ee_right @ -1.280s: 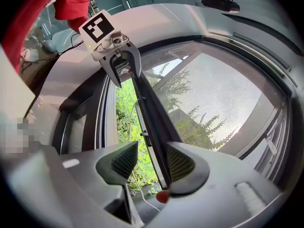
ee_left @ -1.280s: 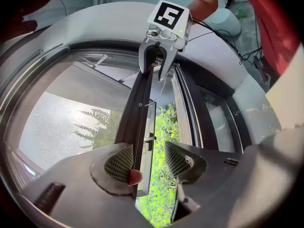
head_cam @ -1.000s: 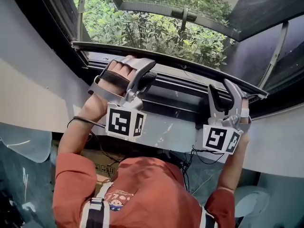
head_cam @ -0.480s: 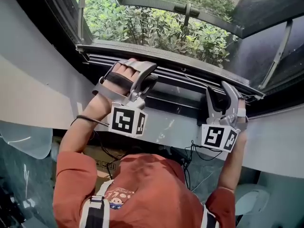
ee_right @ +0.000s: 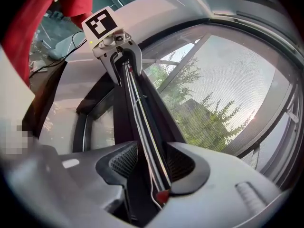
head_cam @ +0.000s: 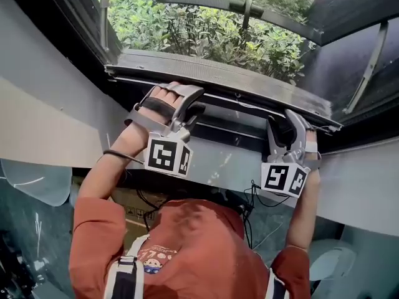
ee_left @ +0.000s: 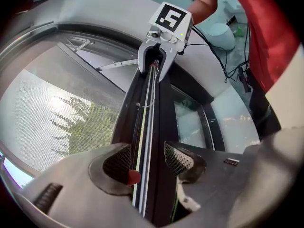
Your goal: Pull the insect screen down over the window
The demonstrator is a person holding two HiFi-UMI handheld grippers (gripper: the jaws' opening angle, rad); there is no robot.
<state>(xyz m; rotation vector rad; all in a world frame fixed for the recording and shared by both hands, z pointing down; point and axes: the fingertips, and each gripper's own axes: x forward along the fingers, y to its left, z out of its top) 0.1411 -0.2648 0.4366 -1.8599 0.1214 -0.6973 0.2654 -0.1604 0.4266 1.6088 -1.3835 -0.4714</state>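
The screen's bar point(head_cam: 249, 87) is being held level across the window, low in the frame point(head_cam: 62, 23), just above the dark rails along the frame's bottom edge. The mesh point(head_cam: 206, 36) is being stretched up from it, with foliage showing through; its top is being cut off by the picture's edge.

The bar is being clamped by both tongs. The left gripper point(head_cam: 194, 99) is gripping it near the frame's left side, and in the left gripper view the bar point(ee_left: 149, 108) is being pressed between the ribbed pads of the left gripper point(ee_left: 148, 159), the jaws standing fairly wide about it. The right gripper point(head_cam: 285, 122) is gripping it near the right end, and in the right gripper view the right gripper point(ee_right: 151, 161) is likewise being closed on the bar point(ee_right: 142, 118), pads against both faces.

In the head view the far jaw tips are being hidden behind the bar. The bar's right end is hard to make out against the dark frame corner.
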